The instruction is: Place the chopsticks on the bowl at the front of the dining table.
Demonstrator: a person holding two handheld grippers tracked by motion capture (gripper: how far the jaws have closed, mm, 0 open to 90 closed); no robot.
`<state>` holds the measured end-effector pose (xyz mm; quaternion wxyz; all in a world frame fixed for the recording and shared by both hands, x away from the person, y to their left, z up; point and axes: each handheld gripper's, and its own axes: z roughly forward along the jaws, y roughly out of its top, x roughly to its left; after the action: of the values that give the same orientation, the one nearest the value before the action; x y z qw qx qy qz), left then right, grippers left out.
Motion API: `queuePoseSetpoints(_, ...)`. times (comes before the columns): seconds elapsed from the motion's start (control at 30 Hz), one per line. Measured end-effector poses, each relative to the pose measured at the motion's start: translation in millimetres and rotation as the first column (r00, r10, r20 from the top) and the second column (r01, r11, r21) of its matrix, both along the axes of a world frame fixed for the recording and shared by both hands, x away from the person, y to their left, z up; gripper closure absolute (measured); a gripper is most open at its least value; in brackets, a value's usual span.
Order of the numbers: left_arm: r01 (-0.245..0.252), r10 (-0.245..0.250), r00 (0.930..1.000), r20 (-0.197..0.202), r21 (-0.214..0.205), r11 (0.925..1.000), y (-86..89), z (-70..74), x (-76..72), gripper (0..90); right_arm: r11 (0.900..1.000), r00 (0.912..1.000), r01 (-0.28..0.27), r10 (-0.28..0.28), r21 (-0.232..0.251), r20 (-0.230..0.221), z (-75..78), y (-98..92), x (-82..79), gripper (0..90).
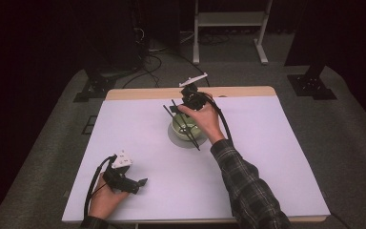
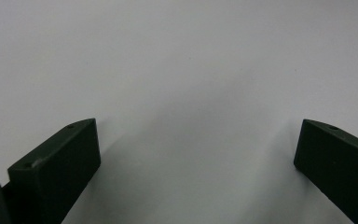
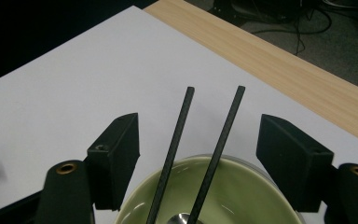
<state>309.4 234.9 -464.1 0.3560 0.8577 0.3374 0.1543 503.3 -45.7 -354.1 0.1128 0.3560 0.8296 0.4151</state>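
Observation:
A pale green bowl (image 1: 186,128) stands at the middle of the white sheet (image 1: 267,157), and two black chopsticks (image 1: 183,126) lie side by side across its rim, their far ends pointing to the back left. My right gripper (image 1: 183,110) hovers over the bowl's far side. In the right gripper view the bowl (image 3: 247,196) sits low, the chopsticks (image 3: 181,123) run up between the jaws, and the right gripper (image 3: 198,126) is open, with a gap on either side of the sticks. My left gripper (image 1: 140,182) rests open at the front left; in its own view the left gripper (image 2: 198,128) has bare sheet between its jaws.
A strip of bare wooden table (image 1: 138,93) borders the sheet's far edge. Beyond it are a white metal stand (image 1: 228,19) and loose cables (image 1: 147,55) on the grey floor. A plaid sleeve (image 1: 248,186) crosses the right half of the sheet.

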Motion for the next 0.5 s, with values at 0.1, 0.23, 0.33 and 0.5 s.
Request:
queuePoseSetpoints(0.1, 0.001, -0.001, 1.0, -0.001, 0.001, 1.0, 0.1, 0.2, -0.1, 0.0, 0.9999, 1.0, 0.003, -0.003, -0.014, -0.007, -4.5, 6.4, 5.4, 27.8)
queuePoseSetpoints(0.23, 0.0, 0.0, 1.0, 0.001, 0.0, 1.0, 0.0, -0.1, 0.0, 0.0, 0.9992, 0.9998, 0.01, -0.011, -0.039, -0.016, -10.5, 15.1, 12.8, 27.5)
queuePoseSetpoints(0.33, 0.0, 0.0, 1.0, 0.001, 0.0, 1.0, 0.0, 0.0, 0.0, 0.0, 0.9987, 0.9996, 0.025, -0.025, -0.045, -0.012, -14.1, 19.6, 17.3, 27.5)
queuePoseSetpoints(0.5, 0.0, 0.0, 1.0, 0.001, -0.001, 1.0, -0.1, -0.1, 0.0, 0.0, 0.9979, 0.9989, 0.03, -0.032, -0.058, -0.035, -24.0, 23.6, 23.5, 27.4)
